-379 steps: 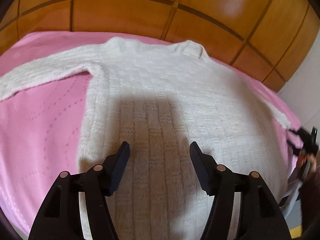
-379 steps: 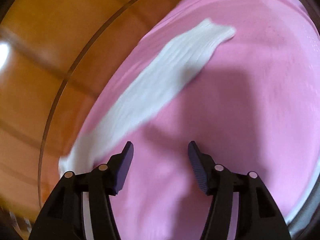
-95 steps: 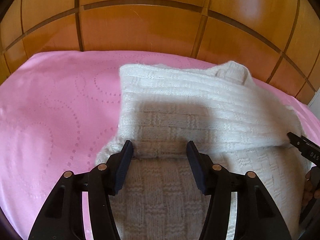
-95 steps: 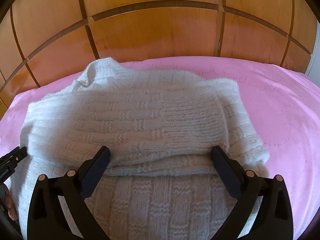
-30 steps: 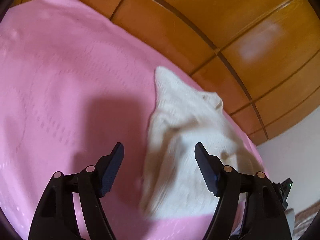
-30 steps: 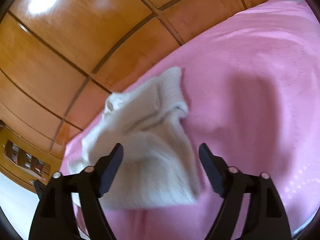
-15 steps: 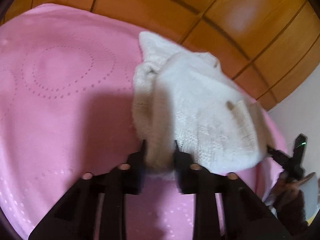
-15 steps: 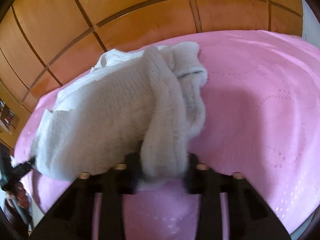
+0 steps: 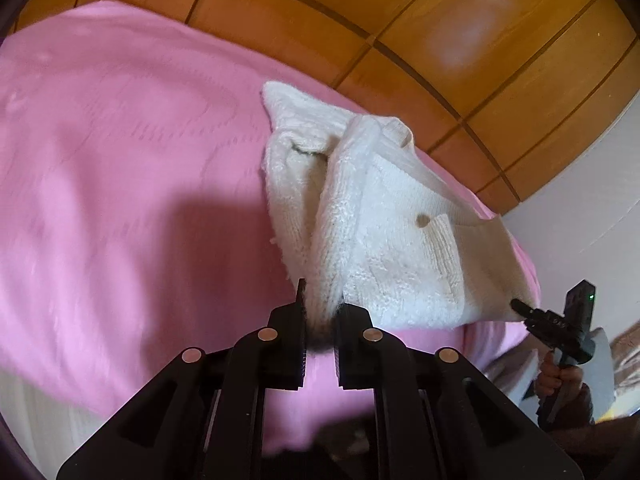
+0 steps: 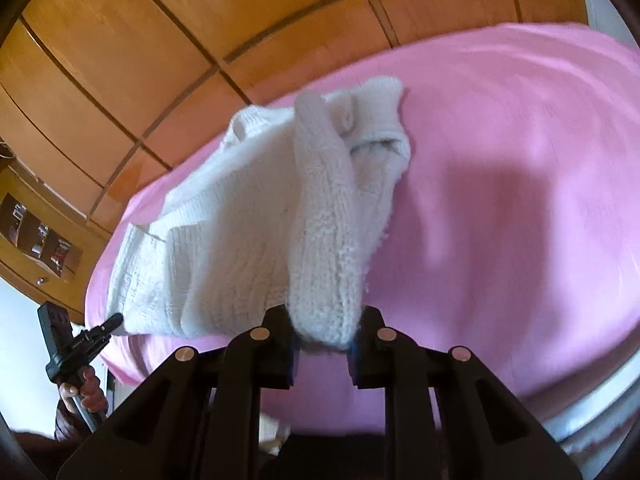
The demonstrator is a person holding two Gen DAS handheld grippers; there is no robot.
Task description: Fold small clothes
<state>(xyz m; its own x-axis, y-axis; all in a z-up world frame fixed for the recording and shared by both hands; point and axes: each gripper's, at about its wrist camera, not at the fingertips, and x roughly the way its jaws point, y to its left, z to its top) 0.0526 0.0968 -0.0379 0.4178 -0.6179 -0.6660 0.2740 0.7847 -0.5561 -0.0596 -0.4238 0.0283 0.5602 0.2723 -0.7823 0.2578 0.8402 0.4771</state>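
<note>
Since a second ago, when both grippers hung open above the white knitted sweater (image 9: 384,216), each has closed on a near corner and raised it. The left gripper (image 9: 321,304) pinches a bunched fold of knit between narrow jaws at the sweater's left edge; the right gripper (image 10: 325,330) clamps a thick roll at the right edge. The sweater (image 10: 240,216) hangs stretched between them, its far part with the collar resting on the pink bedspread (image 9: 120,184) beside the wooden headboard (image 9: 460,32). In each view the opposite hand shows low at the frame's edge, fist wrapped around its gripper handle.
</note>
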